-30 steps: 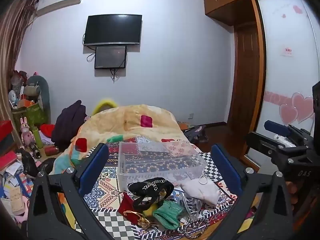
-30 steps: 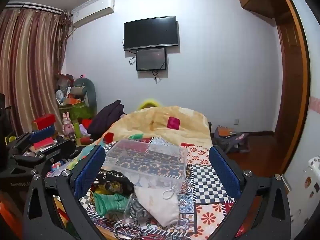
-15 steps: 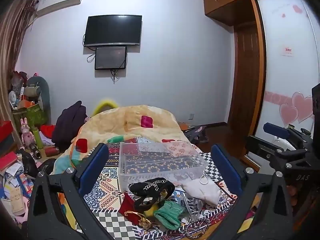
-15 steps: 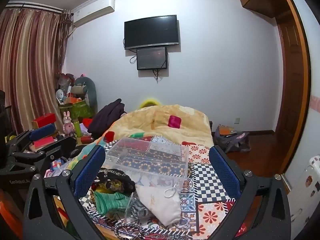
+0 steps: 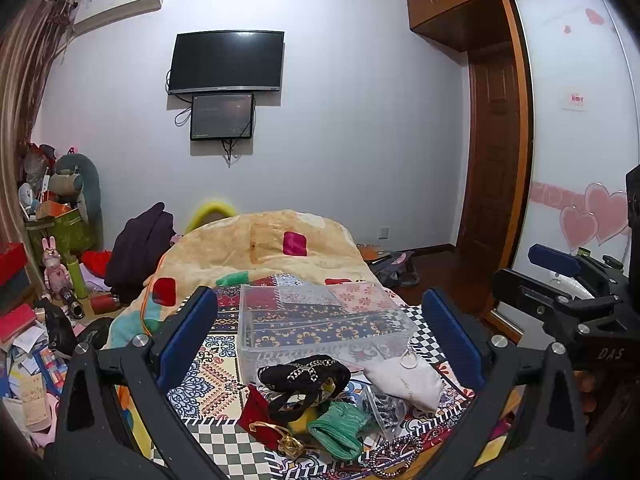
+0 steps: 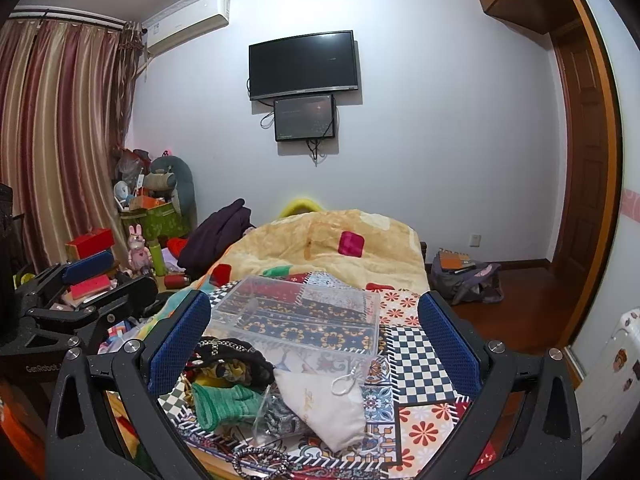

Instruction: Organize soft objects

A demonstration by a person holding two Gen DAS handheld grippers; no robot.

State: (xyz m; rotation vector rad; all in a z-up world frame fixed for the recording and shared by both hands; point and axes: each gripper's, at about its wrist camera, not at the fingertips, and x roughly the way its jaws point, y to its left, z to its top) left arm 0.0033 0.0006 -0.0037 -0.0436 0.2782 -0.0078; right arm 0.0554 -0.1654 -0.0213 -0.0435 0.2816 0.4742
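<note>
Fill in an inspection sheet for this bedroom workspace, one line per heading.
Surface: patchwork patterned bedspread, yellow blanket heaped behind.
Job's things: clear plastic storage box, nothing inside; white cloth pouch, green knitted piece, black chain-trimmed bag, red pouch piled in front.
Clutter: beaded bracelet; boxes and toys on the floor, left.
Grippers: left tool and right tool open, holding nothing.
Cables: dangling below the wall-mounted small screen.
Surroundings: black television, striped curtain, wooden door.
</note>
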